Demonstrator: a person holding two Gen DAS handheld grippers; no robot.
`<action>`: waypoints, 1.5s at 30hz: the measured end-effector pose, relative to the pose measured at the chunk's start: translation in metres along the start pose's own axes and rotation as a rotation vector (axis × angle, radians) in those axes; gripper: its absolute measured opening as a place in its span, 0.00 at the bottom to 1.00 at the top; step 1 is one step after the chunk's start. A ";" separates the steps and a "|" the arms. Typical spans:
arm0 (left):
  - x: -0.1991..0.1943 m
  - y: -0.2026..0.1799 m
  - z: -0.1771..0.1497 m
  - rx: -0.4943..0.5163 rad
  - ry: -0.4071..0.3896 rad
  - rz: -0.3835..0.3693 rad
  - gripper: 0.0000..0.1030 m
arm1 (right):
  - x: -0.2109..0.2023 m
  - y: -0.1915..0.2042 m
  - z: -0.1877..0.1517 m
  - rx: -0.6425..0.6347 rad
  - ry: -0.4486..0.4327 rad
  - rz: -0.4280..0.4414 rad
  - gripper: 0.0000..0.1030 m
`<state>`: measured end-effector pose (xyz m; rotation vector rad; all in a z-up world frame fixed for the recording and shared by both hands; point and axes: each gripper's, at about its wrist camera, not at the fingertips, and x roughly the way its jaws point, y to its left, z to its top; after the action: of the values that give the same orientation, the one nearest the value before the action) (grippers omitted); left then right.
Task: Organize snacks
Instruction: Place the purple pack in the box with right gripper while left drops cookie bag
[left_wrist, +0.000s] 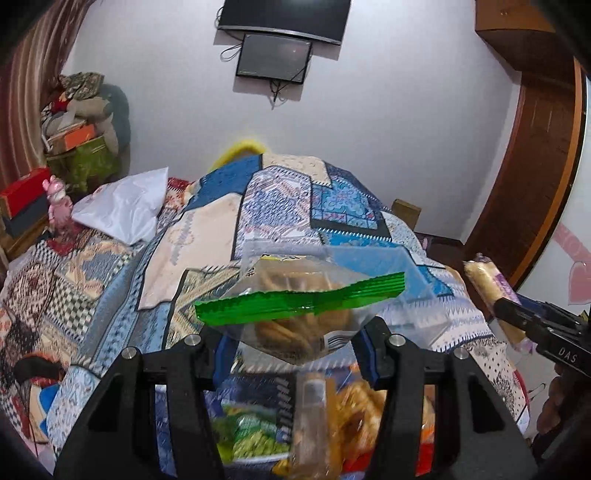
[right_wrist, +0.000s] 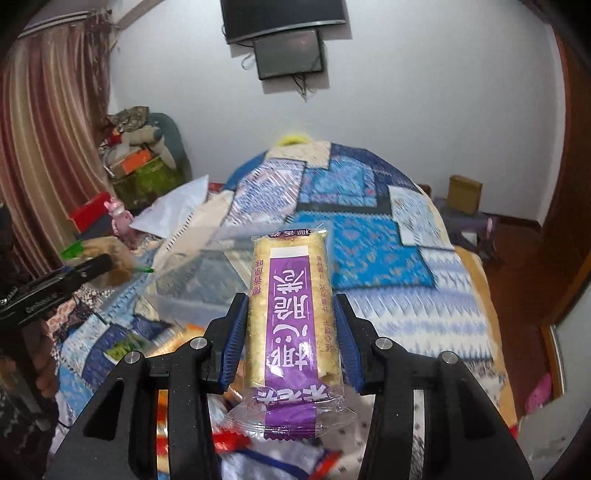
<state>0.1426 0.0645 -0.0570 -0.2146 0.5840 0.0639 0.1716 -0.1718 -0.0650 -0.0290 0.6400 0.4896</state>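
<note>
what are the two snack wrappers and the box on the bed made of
Green-edged bag: thin clear plastic film, glossy; the biscuits show through. Purple-label packet: clear crinkly film with crimped ends and a printed purple band. Storage box: looks like rigid translucent plastic, since the quilt pattern shows faintly through its walls.

snack heap (left_wrist: 295, 424) below left tool (left_wrist: 295, 354) blurred.

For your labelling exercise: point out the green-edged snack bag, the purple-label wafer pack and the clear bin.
Snack bag (left_wrist: 295, 306), left wrist view, on its green edge.
Wafer pack (right_wrist: 291, 317), right wrist view, on its purple label.
Bin (right_wrist: 207, 273), right wrist view, on its near wall.
</note>
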 end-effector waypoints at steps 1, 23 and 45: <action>0.003 -0.003 0.003 0.013 -0.005 0.006 0.52 | 0.004 0.003 0.004 -0.001 -0.004 0.010 0.41; 0.119 -0.013 0.013 0.042 0.247 0.032 0.52 | 0.123 0.013 0.026 -0.009 0.210 0.044 0.41; 0.023 -0.009 -0.002 0.113 0.171 0.008 0.70 | 0.038 0.045 0.014 -0.111 0.115 0.081 0.60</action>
<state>0.1623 0.0549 -0.0696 -0.1083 0.7566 0.0198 0.1857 -0.1132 -0.0706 -0.1371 0.7285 0.6048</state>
